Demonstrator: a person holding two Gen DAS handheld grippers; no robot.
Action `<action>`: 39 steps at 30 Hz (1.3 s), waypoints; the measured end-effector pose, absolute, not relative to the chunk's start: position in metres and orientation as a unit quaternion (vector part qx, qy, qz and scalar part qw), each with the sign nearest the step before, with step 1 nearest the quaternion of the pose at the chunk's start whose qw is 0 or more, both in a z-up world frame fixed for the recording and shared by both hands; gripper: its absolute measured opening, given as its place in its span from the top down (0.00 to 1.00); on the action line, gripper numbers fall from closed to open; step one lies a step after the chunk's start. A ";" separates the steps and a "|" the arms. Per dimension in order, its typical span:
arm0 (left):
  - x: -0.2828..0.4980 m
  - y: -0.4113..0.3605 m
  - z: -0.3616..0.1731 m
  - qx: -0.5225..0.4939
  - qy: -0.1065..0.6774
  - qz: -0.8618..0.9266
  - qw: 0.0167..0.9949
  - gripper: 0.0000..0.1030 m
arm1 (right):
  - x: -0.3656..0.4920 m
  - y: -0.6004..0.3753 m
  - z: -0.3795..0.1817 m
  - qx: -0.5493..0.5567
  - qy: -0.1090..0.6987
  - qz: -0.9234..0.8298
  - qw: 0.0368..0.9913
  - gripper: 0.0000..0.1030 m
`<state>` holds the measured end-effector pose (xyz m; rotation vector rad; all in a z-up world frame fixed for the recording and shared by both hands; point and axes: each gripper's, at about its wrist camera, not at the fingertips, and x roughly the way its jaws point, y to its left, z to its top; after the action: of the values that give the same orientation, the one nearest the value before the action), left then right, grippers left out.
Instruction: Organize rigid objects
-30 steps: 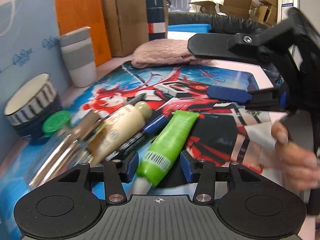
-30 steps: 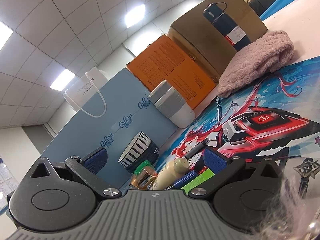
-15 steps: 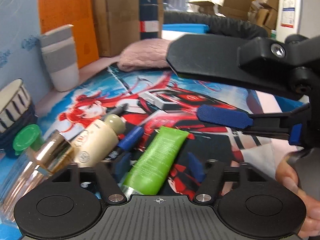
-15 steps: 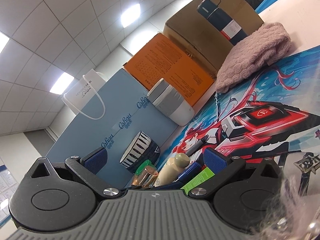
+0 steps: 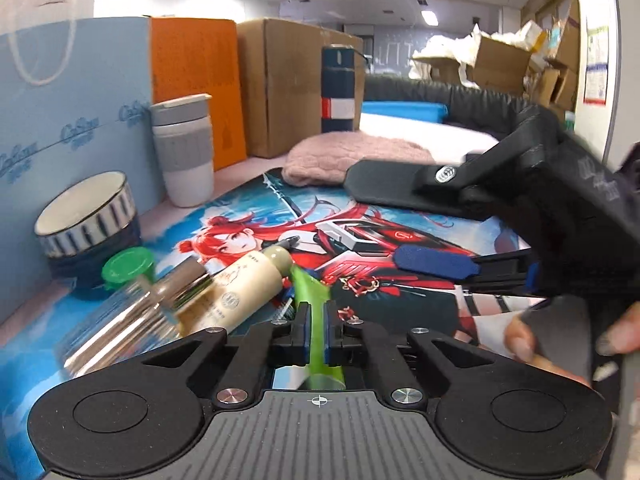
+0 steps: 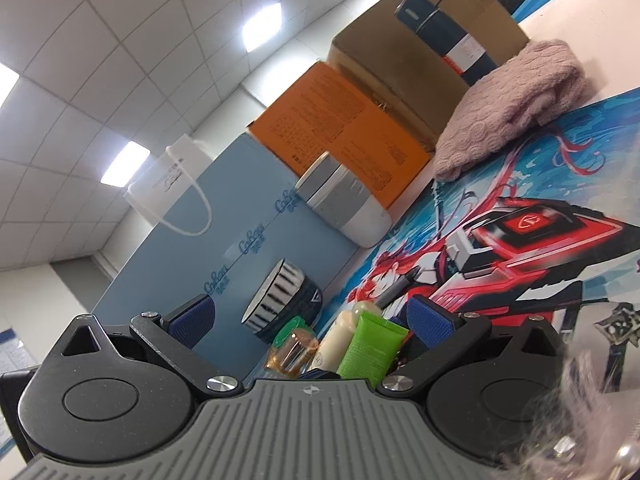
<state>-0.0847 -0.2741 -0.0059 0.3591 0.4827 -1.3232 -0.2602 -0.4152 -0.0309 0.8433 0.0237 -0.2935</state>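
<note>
The left gripper [image 5: 316, 330] is pressed together on the green tube [image 5: 314, 312], which is pinched between the two blue pads [image 5: 305, 332]; its jaws have just been closing on it. The tube is seen edge-on in the left wrist view, its flat end toward the camera and its far end pointing out over the printed mat [image 5: 400, 216]. Just left of the tube, a cream bottle [image 5: 244, 288] lies on the mat, and beside that a clear bottle with a gold collar [image 5: 132, 320], blurred. A green cap [image 5: 128, 266] is seen left of the cream bottle, in front of a striped bowl [image 5: 86, 216]. Behind the bowl a grey and white cup [image 5: 184, 152] stands upright, and a pink knitted cloth [image 5: 352, 156] lies at the far edge of the mat.

The right gripper [image 6: 312, 316] is spread wide, with nothing gripped between its pads. In its view the green tube [image 6: 372, 352] appears between the open fingers, with the cream bottle [image 6: 338, 340] touching its left side. A hand [image 5: 560, 336] is seen on the right gripper's handle to the right of the tube.
</note>
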 end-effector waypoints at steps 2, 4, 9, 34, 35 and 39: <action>-0.083 -0.264 -0.005 0.154 0.226 -0.604 0.749 0.96 | -0.255 -0.413 -0.029 0.400 0.028 -0.139 0.905 0.00; -0.080 -0.257 -0.006 0.148 0.236 -0.601 0.749 0.96 | -0.252 -0.413 -0.026 0.403 0.045 -0.138 0.904 0.00; -0.074 -0.237 -0.007 0.124 0.244 -0.595 0.755 0.88 | -0.245 -0.411 -0.026 0.432 0.103 -0.135 0.886 0.00; -0.090 -0.213 -0.036 0.125 0.284 -0.659 0.685 0.71 | -0.185 -0.361 -0.017 0.227 0.294 -0.282 0.884 0.64; -0.090 -0.213 -0.035 0.124 0.284 -0.657 0.688 0.71 | -0.185 -0.359 -0.017 0.216 0.297 -0.281 0.887 0.64; -0.088 -0.214 -0.035 0.124 0.284 -0.651 0.693 0.68 | -0.189 -0.355 -0.006 0.200 0.286 -0.295 0.890 0.99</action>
<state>-0.0878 -0.2143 -0.0349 0.2777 0.6351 -1.4536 -0.1893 -0.3548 -0.0061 0.4163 0.5934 -0.6118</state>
